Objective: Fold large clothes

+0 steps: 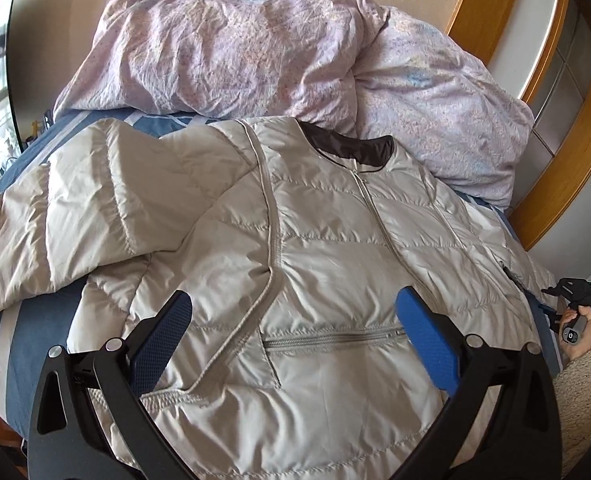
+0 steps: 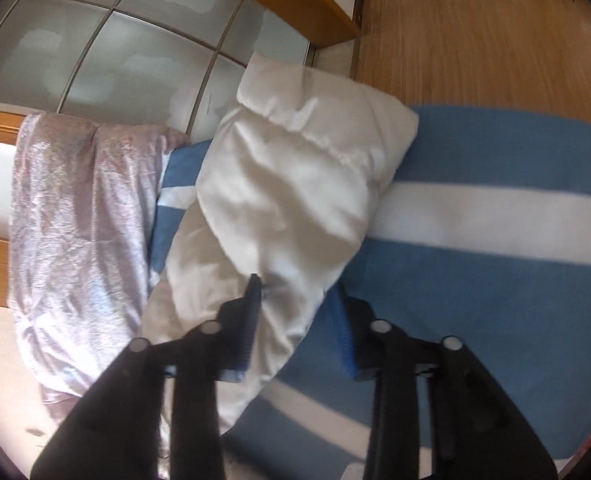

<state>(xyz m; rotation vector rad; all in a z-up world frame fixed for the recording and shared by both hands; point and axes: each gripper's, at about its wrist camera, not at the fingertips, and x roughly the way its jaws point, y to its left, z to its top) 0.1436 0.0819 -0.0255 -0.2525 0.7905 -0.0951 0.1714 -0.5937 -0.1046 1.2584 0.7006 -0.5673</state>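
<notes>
jacket (image 1: 315, 240) spread front-up on bed (image 1: 27, 340), zipped | puffy, light, slick, soft: likely slides, springs back | left gripper (image 1: 293, 330) spread wide above hem, empty | right gripper (image 2: 295, 320) fingers around sleeve (image 2: 287, 184), grip uncertain | take sleeve at cuff

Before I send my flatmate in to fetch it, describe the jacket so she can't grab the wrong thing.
Go to the bed with the blue, white-striped cover. In front of the crumpled lilac floral duvet heaped at its far end lies the jacket, spread flat. It is the only smooth, shiny pale-beige quilted piece, with a dark collar lining and a zipped front pocket.
</notes>
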